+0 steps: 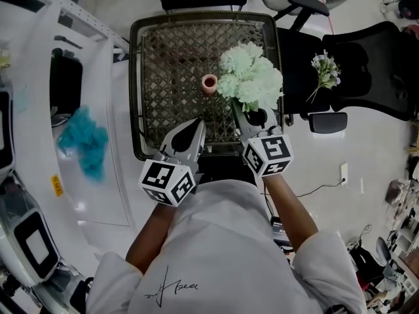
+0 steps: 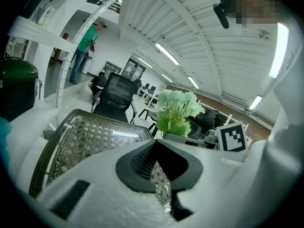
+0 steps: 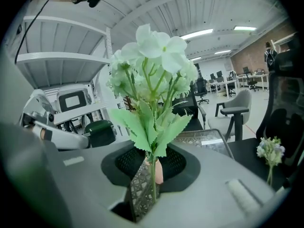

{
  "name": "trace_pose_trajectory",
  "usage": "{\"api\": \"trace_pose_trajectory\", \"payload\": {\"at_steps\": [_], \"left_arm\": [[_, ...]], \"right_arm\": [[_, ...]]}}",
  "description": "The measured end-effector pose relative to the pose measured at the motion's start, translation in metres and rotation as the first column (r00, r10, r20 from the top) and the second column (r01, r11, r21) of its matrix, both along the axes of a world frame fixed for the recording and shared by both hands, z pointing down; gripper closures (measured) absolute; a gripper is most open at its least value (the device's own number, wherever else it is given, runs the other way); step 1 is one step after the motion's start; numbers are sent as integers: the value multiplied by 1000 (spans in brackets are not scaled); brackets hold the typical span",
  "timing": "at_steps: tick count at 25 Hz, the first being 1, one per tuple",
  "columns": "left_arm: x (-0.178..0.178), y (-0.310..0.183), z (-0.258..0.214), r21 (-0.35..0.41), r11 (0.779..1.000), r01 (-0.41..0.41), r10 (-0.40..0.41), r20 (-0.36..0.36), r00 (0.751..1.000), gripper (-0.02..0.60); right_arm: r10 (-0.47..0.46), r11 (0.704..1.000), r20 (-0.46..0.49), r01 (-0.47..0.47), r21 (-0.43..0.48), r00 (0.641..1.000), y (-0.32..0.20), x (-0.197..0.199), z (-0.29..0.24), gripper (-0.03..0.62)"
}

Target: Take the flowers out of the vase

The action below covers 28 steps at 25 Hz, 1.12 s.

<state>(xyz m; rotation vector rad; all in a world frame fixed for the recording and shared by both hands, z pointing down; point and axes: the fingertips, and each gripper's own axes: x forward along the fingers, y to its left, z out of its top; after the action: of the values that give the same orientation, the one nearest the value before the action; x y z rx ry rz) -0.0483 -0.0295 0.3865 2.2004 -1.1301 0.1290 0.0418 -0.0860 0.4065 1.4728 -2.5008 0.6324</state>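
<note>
A bunch of white flowers with green leaves (image 1: pixel 252 77) hangs over the right part of the lattice table (image 1: pixel 170 51). My right gripper (image 1: pixel 243 113) is shut on its stems, beside and clear of the small pink vase (image 1: pixel 209 84). In the right gripper view the stems (image 3: pixel 152 175) run up between the jaws and the vase (image 3: pixel 158 171) shows behind them. My left gripper (image 1: pixel 194 128) is shut with nothing in it, near the table's front edge. From the left gripper (image 2: pixel 164 175) view the flowers (image 2: pixel 178 108) stand to the right.
A second small flower sprig (image 1: pixel 325 70) lies on a black office chair (image 1: pixel 366 64) to the right. A teal bundle (image 1: pixel 85 139) sits on the white bench at the left. More chairs stand beyond the table's far edge.
</note>
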Motion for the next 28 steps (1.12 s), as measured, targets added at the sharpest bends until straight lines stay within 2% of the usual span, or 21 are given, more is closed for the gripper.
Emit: {"api": "trace_pose_trajectory", "payload": {"at_steps": [13, 28], "left_arm": [[4, -6, 13, -40, 999, 8, -8, 12, 1000, 578], [8, -9, 22, -71, 997, 31, -29, 30, 999, 578]], "right_arm": [[15, 996, -17, -16, -93, 1000, -3, 13, 44, 508], [20, 987, -44, -26, -158, 999, -9, 27, 85, 511]]}}
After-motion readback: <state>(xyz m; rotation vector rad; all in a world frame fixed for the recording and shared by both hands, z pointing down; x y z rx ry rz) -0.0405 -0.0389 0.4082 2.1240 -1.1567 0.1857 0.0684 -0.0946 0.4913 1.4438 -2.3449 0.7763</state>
